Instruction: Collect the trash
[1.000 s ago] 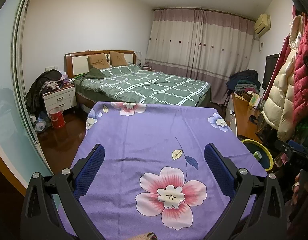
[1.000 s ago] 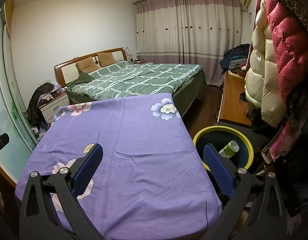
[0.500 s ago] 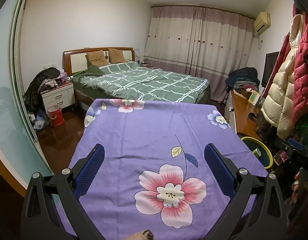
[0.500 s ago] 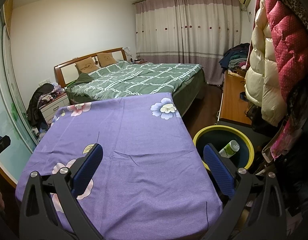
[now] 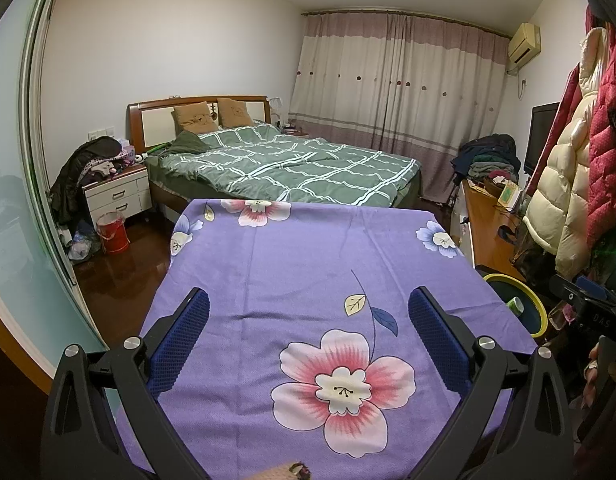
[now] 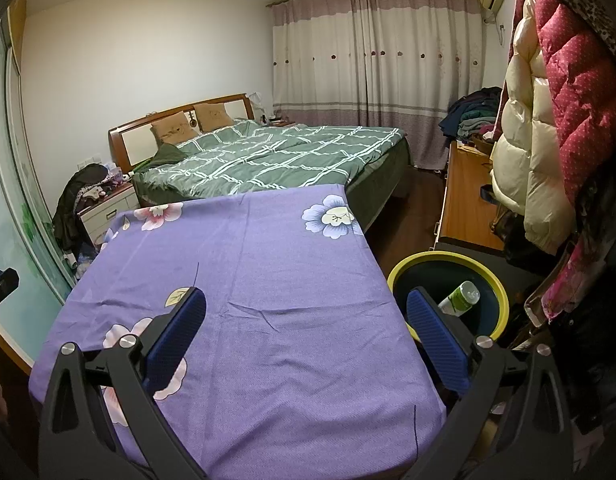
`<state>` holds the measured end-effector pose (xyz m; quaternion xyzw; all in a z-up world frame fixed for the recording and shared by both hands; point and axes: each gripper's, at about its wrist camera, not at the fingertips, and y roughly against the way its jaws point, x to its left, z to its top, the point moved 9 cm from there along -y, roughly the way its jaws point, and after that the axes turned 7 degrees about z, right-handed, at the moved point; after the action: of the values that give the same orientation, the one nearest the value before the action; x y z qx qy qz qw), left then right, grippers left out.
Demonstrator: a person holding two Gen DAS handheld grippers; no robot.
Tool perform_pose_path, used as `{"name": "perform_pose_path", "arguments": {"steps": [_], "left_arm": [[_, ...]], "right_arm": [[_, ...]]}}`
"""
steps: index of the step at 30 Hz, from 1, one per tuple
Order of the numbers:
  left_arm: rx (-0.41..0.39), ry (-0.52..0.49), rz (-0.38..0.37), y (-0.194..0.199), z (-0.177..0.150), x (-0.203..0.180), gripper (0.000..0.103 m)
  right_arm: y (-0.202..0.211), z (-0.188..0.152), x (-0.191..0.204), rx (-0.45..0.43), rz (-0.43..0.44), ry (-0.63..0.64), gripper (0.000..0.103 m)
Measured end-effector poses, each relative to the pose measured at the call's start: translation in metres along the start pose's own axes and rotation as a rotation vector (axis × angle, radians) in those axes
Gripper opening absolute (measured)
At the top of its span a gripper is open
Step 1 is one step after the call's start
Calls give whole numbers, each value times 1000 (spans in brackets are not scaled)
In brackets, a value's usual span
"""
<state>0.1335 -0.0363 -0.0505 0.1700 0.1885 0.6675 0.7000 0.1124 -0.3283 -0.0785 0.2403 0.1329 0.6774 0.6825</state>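
Note:
A table under a purple flowered cloth [image 5: 308,264] [image 6: 268,264] fills the near part of both views. Beside its right edge stands a dark bin with a yellow rim [image 6: 493,276] [image 5: 537,312]. Inside the bin lies a green and white bottle [image 6: 460,298] [image 5: 517,306]. My left gripper [image 5: 308,332] hovers open over the cloth, above the big pink flower, with nothing between its fingers. Over the table's right front corner my right gripper [image 6: 308,336] is open and holds nothing; its right finger [image 6: 436,336] overlaps the bin's rim.
Beyond the table is a bed with a green checked quilt [image 5: 300,168]. A white nightstand [image 5: 118,196] and a red bucket [image 5: 113,232] stand at the left. Coats [image 6: 548,120] hang at the right above a wooden desk [image 6: 464,200]. A small knitted item [image 5: 286,472] lies at the table's near edge.
The left wrist view has shifted slightly, so the table and room sit a little differently in frame. The right gripper has stayed still. Both stay open.

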Motion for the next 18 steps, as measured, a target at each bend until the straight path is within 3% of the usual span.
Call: {"name": "perform_pose_path", "arguments": {"steps": [18], "left_arm": [[9, -2, 5, -3, -2, 5, 98]], "right_arm": [[-5, -4, -3, 11, 1, 1, 96]]}}
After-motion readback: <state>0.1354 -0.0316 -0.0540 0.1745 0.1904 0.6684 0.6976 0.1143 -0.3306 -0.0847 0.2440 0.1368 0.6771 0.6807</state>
